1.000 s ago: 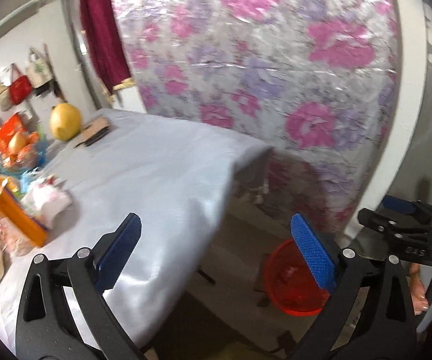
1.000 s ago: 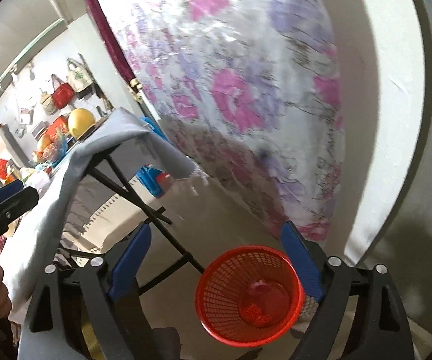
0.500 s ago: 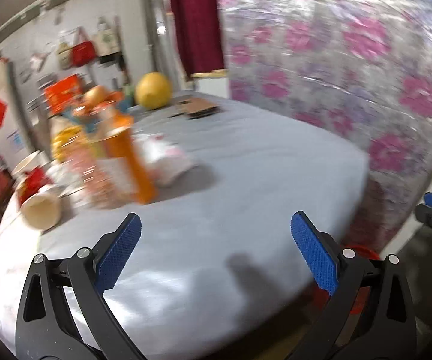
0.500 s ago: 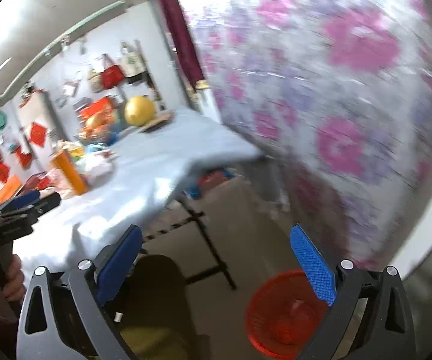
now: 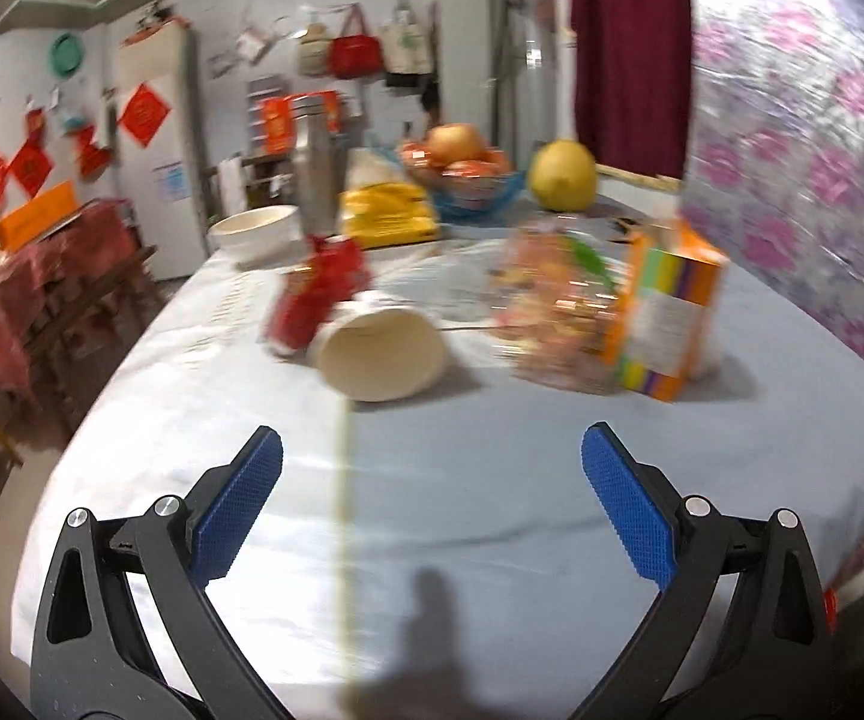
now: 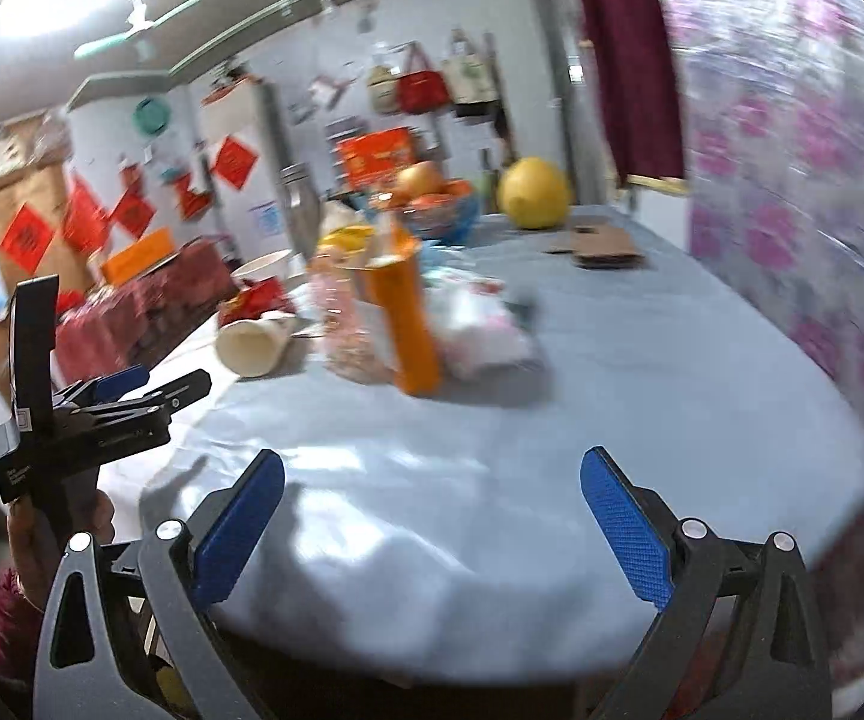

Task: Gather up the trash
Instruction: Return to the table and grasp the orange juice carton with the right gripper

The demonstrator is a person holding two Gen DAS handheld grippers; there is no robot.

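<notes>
A tipped paper cup (image 5: 379, 354) lies on the grey-clothed table (image 5: 492, 510), mouth toward me, with a red wrapper (image 5: 318, 294) beside it. To their right are a clear plastic snack bag (image 5: 558, 312) and an orange carton (image 5: 666, 318). In the right wrist view the cup (image 6: 252, 345), the carton (image 6: 411, 324) and a white crumpled bag (image 6: 486, 330) show mid-table. My left gripper (image 5: 432, 510) is open and empty over the near table edge. My right gripper (image 6: 432, 522) is open and empty. The left gripper also shows in the right wrist view (image 6: 132, 396).
At the table's back stand a fruit bowl (image 5: 462, 174), a yellow pomelo (image 5: 563, 175), a yellow bag (image 5: 387, 219), a white bowl (image 5: 258, 231) and a metal flask (image 5: 315, 180). A floral sheet (image 5: 804, 150) hangs on the right. A red-covered table (image 5: 24, 282) stands left.
Both grippers have swung up and left, from the red basket on the floor to the tabletop. The trash items have come into the middle of both views. Both grippers stayed open.
</notes>
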